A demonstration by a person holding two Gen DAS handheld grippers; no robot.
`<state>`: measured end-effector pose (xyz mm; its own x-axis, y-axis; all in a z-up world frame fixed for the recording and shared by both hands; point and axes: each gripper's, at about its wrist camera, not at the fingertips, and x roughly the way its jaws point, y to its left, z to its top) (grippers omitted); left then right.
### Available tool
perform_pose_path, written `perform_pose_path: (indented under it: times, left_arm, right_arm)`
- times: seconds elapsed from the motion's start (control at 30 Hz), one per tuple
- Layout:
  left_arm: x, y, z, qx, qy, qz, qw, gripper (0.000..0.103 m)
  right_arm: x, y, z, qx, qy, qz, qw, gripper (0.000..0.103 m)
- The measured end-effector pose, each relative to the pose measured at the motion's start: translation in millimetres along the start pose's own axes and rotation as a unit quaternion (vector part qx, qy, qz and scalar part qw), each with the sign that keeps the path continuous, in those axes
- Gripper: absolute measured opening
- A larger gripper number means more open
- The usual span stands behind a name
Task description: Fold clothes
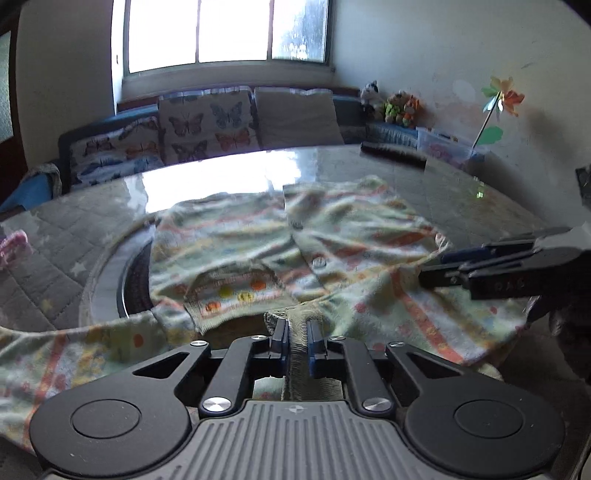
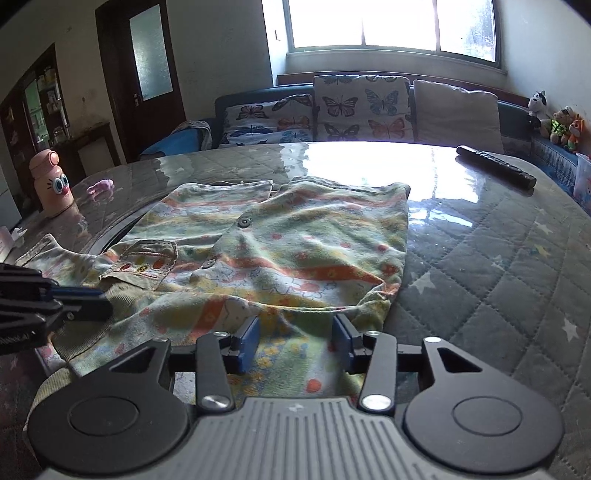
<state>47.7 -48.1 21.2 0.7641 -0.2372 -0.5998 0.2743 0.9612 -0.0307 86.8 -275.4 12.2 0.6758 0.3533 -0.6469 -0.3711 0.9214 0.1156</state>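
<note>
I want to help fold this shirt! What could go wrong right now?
1. The left tool pinches just a narrow bit of the shirt's ribbed edge, so it might slip out.
2. The right tool is open, with cloth lying loose between its fingers. If only one side lifts, the fold may turn out crooked.
3. The shirt is wrinkled, and one sleeve lies spread to the side, so creases could get folded in.

bright window [image 2: 391,26], butterfly-cushioned sofa [image 2: 317,110], dark door [image 2: 144,70]
</note>
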Motion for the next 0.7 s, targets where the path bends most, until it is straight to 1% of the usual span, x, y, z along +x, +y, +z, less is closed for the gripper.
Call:
perform_pose_path:
  times: [0.07, 0.1, 0.13, 0.17, 0.23, 0.27, 0.33, 0.37, 0.4, 0.47, 0.5, 0.63, 0.67, 0.7]
  left_arm:
    - [-11, -5, 1, 0.023, -0.032, 0.011, 0.9992, 0.011]
    - [-12, -7, 1, 0.036, -0.04, 0.018, 0.9984, 0.011]
    - [-10, -8, 0, 0.047, -0.038, 0.023, 0.9979, 0.011]
    - [-5, -7, -1, 0.048, -0.025, 0.027, 0.9981, 0.014]
    - [5, -5, -6, 0.049, -0.002, 0.034, 0.9982, 0.015]
    - [7, -4, -8, 0.05, 0.001, 0.042, 0.9979, 0.017]
    - [4, -3, -9, 0.051, -0.002, 0.055, 0.9972, 0.027]
    - [2, -2, -9, 0.05, -0.005, 0.06, 0.997, 0.038]
    - [-1, 0, -9, 0.047, -0.009, 0.062, 0.9969, 0.044]
    - [-7, 5, -7, 0.042, -0.016, 0.067, 0.9968, 0.046]
    - [-10, 7, -7, 0.038, -0.018, 0.07, 0.9966, 0.051]
    - [-21, 17, -7, 0.021, -0.026, 0.088, 0.9955, 0.061]
    - [-24, 20, -8, 0.017, -0.028, 0.094, 0.995, 0.07]
    - [-27, 22, -9, 0.012, -0.03, 0.1, 0.9945, 0.076]
  right_arm:
    - [1, 2, 0, -0.005, 0.0, -0.001, 1.0, 0.049]
    - [1, 3, 0, -0.008, 0.0, -0.002, 1.0, 0.051]
    - [2, 4, 0, -0.011, -0.001, -0.004, 1.0, 0.052]
    - [2, 5, -1, -0.015, -0.001, -0.005, 1.0, 0.053]
    - [3, 8, -1, -0.022, 0.0, -0.008, 1.0, 0.056]
    - [3, 10, -1, -0.025, 0.0, -0.009, 1.0, 0.056]
    - [4, 15, 0, -0.027, 0.0, -0.007, 1.0, 0.056]
    - [5, 17, 1, -0.029, 0.0, -0.006, 1.0, 0.057]
    - [5, 19, 1, -0.03, 0.0, -0.005, 1.0, 0.058]
    - [6, 24, 2, -0.033, 0.0, -0.003, 0.999, 0.058]
    - [7, 26, 2, -0.034, 0.0, -0.002, 0.999, 0.058]
    - [8, 35, 4, -0.04, 0.001, 0.002, 0.999, 0.06]
    - [9, 38, 3, -0.043, 0.001, 0.003, 0.999, 0.06]
    - [9, 44, 2, -0.051, 0.0, 0.005, 0.999, 0.06]
